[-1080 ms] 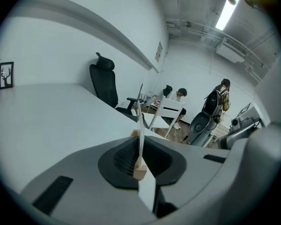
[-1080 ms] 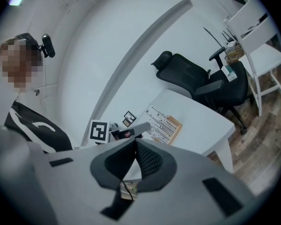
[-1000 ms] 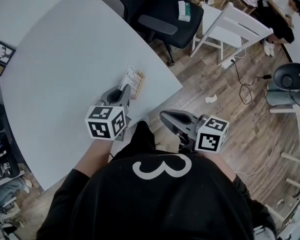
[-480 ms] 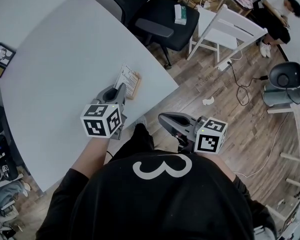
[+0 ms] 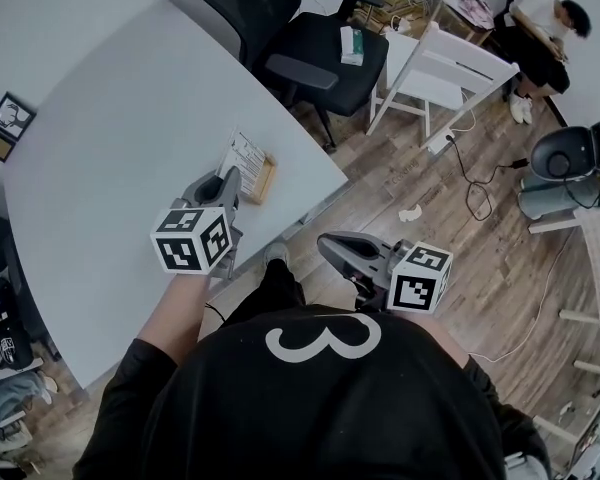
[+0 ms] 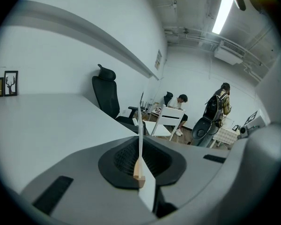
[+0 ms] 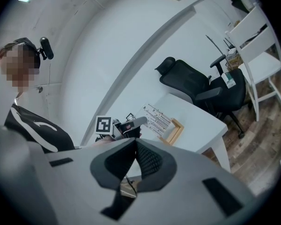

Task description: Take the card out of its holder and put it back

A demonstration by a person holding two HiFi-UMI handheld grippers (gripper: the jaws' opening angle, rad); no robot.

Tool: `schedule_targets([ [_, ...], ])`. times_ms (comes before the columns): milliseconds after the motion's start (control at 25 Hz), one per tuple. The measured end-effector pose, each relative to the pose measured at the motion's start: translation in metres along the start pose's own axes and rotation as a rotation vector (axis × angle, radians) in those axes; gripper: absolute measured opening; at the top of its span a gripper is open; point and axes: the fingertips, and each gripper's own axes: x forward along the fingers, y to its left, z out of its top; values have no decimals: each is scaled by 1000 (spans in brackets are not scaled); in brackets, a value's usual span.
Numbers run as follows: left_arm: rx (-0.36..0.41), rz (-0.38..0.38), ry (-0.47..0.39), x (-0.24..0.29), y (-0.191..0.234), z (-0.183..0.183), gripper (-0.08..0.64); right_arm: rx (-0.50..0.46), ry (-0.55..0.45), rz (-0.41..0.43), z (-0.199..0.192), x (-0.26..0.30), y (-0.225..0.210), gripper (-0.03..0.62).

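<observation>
A white printed card (image 5: 242, 155) stands upright in a small wooden holder (image 5: 265, 180) near the right edge of the white table (image 5: 110, 148). My left gripper (image 5: 230, 178) is at the card's near edge, shut on the card. In the left gripper view the card (image 6: 140, 125) is a thin edge-on line between the jaws, with the holder's end (image 6: 139, 175) at its foot. The right gripper view shows the card (image 7: 155, 117) in its holder (image 7: 176, 130) from the side. My right gripper (image 5: 325, 240) hangs off the table above the floor, shut and holding nothing.
A black office chair (image 5: 300, 38) and a white chair (image 5: 440, 68) stand just past the table's far right corner. Cables (image 5: 480, 178) lie on the wooden floor. Two small picture frames (image 5: 10, 118) lean at the table's left. A person (image 5: 545, 18) sits at the back right.
The head view has drifted a little. The left gripper keeps its place at the card, and the right gripper stays beside the person's waist.
</observation>
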Motion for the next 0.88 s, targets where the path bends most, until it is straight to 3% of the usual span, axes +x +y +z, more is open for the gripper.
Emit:
schedule_targets([
  [360, -20, -13, -97, -31, -15, 21, 26, -30, -2, -18, -10, -21, 14, 8],
  [880, -92, -155, -153, -98, -76, 16, 26, -129, -26, -31, -2, -55, 37, 8],
])
